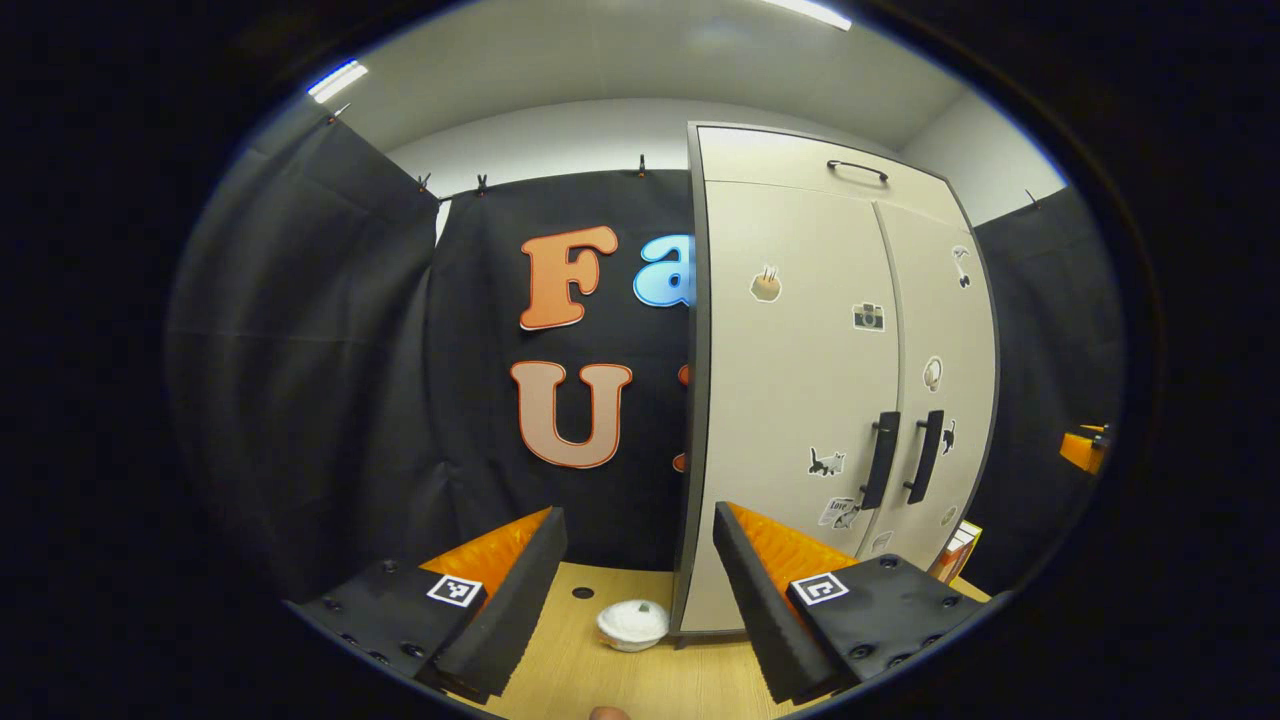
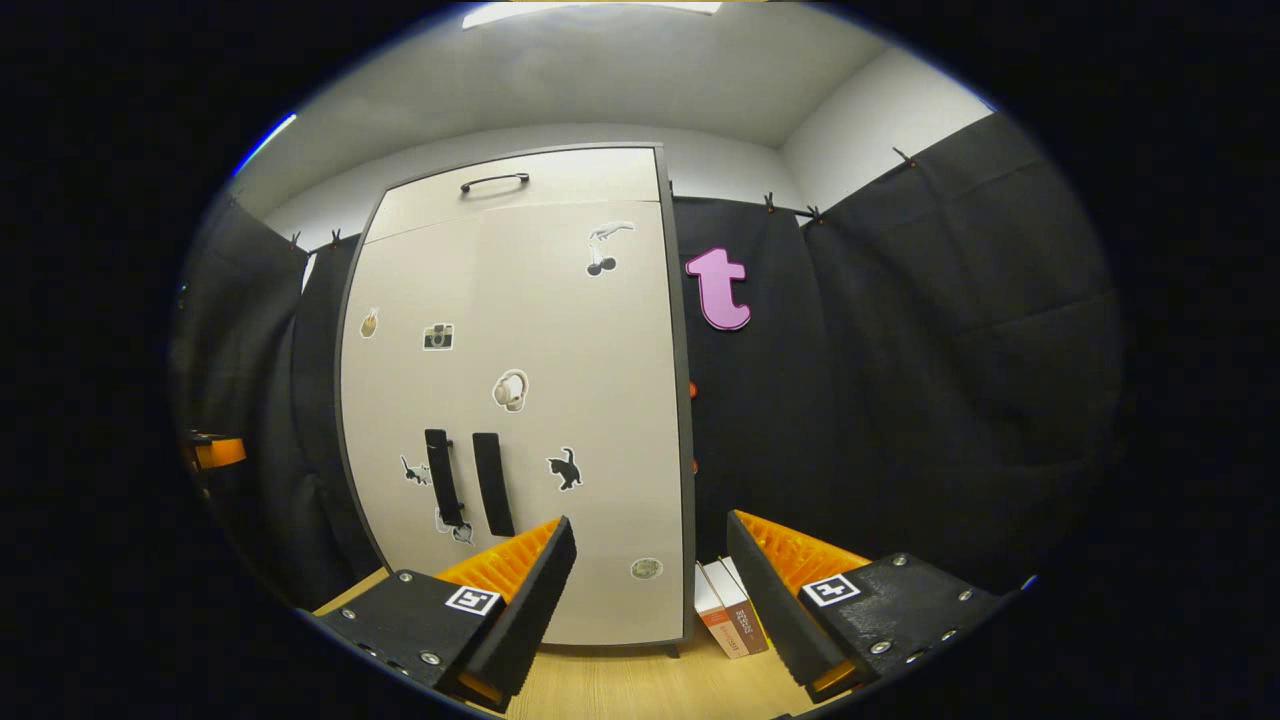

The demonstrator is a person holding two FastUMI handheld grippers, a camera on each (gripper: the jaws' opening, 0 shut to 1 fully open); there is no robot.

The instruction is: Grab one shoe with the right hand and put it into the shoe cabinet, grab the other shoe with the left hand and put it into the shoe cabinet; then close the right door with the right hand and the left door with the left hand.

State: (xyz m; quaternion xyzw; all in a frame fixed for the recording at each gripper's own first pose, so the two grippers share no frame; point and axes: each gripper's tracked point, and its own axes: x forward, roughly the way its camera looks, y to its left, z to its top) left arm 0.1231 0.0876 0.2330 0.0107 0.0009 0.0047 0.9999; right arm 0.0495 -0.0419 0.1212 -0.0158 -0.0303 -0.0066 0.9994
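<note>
The shoe cabinet (image 1: 790,400) stands on the wooden table with both pale doors shut flush, two dark vertical handles (image 1: 880,460) side by side at the middle seam. Stickers dot the doors. In the right gripper view the same cabinet (image 2: 520,400) faces me, its handles (image 2: 485,485) low on the left. My left gripper (image 1: 640,580) is open, held back from the cabinet's left edge with nothing between its fingers. My right gripper (image 2: 650,585) is open too, level with the cabinet's right lower corner, holding nothing.
A small white bowl-like object (image 1: 632,624) sits on the table (image 1: 600,680) by the cabinet's left foot. A boxed item (image 2: 730,615) leans beside the cabinet's right side. The other gripper (image 1: 1085,448) shows far right. Black cloth walls surround the table.
</note>
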